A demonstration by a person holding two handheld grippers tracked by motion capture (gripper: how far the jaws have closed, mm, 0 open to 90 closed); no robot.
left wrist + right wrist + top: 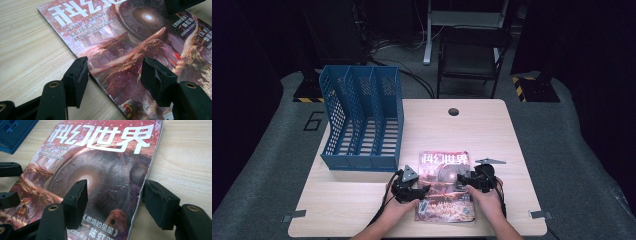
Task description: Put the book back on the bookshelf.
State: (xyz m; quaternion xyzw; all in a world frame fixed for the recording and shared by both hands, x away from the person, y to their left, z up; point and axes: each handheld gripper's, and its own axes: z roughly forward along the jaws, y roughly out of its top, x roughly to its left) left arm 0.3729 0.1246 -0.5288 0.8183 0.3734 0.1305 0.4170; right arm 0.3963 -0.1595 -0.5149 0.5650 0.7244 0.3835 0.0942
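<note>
A magazine (443,165) with a reddish science-fiction cover and white Chinese title lies flat on the wooden table (492,135), near its front edge. My left gripper (422,191) is at the magazine's left edge. In the left gripper view its jaws (113,66) stand apart, one over bare wood, the other over the cover (130,42). My right gripper (464,180) is at the right edge. Its jaws (116,188) are wide open, straddling the page edge of the magazine (100,165) without pressing on it. A hand holds each gripper.
A blue three-slot file rack (362,120) stands at the table's back left, its open fronts facing the near side. A cable hole (453,111) sits near the far edge. A dark chair (472,55) stands beyond the table.
</note>
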